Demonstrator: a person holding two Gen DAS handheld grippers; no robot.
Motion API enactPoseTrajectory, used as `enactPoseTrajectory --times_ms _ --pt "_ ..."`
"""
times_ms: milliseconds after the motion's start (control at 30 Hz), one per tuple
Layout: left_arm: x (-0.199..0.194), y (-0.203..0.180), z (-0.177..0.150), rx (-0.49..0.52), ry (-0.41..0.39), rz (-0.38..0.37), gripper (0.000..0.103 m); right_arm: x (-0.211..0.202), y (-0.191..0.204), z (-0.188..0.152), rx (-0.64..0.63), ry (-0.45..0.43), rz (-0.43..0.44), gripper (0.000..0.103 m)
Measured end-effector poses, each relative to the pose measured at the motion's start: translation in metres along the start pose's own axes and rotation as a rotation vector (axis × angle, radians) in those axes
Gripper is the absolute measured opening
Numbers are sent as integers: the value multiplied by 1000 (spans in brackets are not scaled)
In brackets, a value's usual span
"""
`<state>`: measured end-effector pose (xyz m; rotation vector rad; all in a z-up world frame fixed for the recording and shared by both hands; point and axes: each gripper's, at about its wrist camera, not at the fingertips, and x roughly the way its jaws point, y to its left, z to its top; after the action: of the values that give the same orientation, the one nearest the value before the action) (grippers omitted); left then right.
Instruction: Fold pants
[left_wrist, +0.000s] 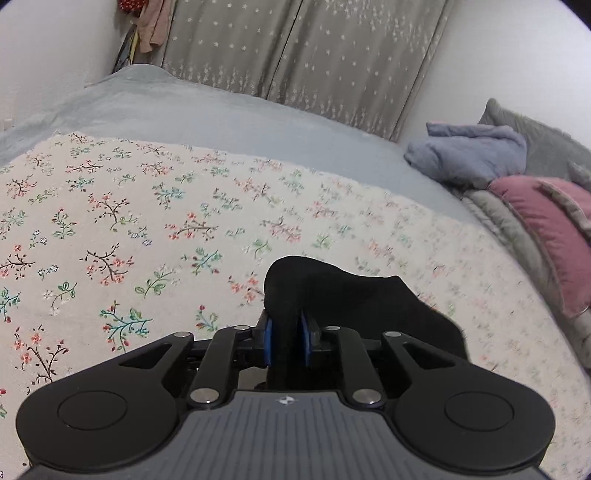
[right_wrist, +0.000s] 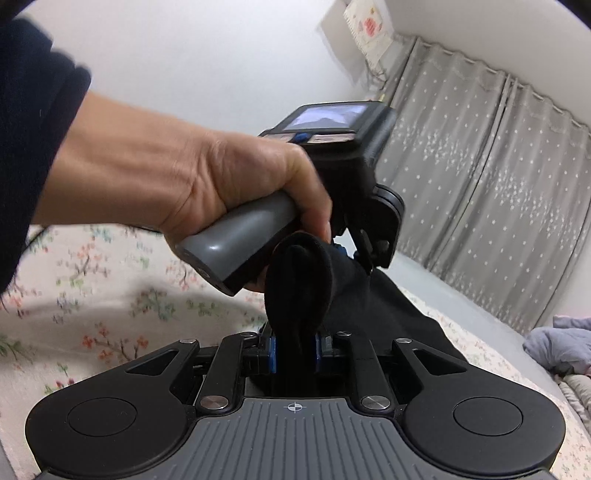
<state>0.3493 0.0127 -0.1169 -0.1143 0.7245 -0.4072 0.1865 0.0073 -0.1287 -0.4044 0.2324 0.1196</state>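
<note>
1. My left gripper (left_wrist: 287, 341), a black two-finger tong with blue pads, stands nearly closed, pinching a bunched fold of the black soft-fabric pants (left_wrist: 354, 299). The cloth fills the narrow gap between the pads and bulges out just ahead of them.
2. My right gripper (right_wrist: 294, 350), of the same build, is also nearly closed and pinches a thick gathered fold of the same pants (right_wrist: 388, 314). The fabric rises as a rounded hump ahead of the pads.
3. Only the right wrist view shows the person's bare left hand (right_wrist: 221, 184) wrapped round the grey handle of the left gripper (right_wrist: 341, 249), a dark sleeve (right_wrist: 33, 110) at the frame edge, and a small lit screen (right_wrist: 325, 116) on top of that unit. It also shows the two pinch points sitting close together, cloth draped between them.
4. Only the left wrist view shows the pink pillow (left_wrist: 554, 229) and the clothes hanging in the far corner (left_wrist: 147, 26). Both views take in the crumpled grey-blue garment (left_wrist: 469, 155) and the grey star-patterned curtains (left_wrist: 295, 55).
5. The pants read as plain matte black; no seams or waistband can be made out. They hang from both tongs over the cream floral bedspread (left_wrist: 129, 229), trailing down to its right side. Whether the lower part lies flat I cannot tell.
</note>
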Motion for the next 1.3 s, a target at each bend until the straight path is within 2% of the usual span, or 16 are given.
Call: enactPoseTrajectory --times_ms 100,200,233,300,367,433,533,567,633,767,833,900,967,1033,1167,1300 --pt "-10 0 4 -17 -50 -22 11 -2 4 -1 -21 -12 -18 18" --pt "-24 -10 7 35 -134 -53 10 -10 -1 3 -4 -55 -60 18" --pt "-22 -12 6 58 -135 -32 10 -9 0 4 -10 -57 -69 18" --pt "-8 -13 3 78 -69 46 11 -2 2 5 -22 -23 -54 22" --pt "3 -7 -2 76 -28 78 13 6 8 2 -48 27 -23 32" --pt "1 -6 -4 96 -33 104 16 5 12 -1 -70 34 13 45" --pt "-7 -4 -3 109 -62 165 28 -4 10 -4 -42 41 69 59" --pt "-11 -3 -2 114 -70 186 28 -8 7 -5 -24 41 105 68" --pt "-20 3 0 91 -82 214 28 -21 -1 -6 22 32 182 75" --pt "-48 5 6 19 -84 267 28 -49 -27 -9 164 24 303 77" --pt "-71 -4 5 10 -102 224 28 -60 -50 -14 268 40 354 81" --pt "-97 -22 3 29 -152 135 28 -69 -76 -21 381 48 381 81" --pt "-116 -41 -2 45 -182 52 30 -75 -107 -28 509 49 378 81" --pt "-124 -55 -12 45 -155 23 31 -78 -135 -38 589 38 331 81" --pt "-122 -62 -31 62 -117 41 31 -68 -177 -58 703 88 196 81" --pt "-91 -46 -41 40 -43 86 31 -48 -196 -65 783 112 175 81"
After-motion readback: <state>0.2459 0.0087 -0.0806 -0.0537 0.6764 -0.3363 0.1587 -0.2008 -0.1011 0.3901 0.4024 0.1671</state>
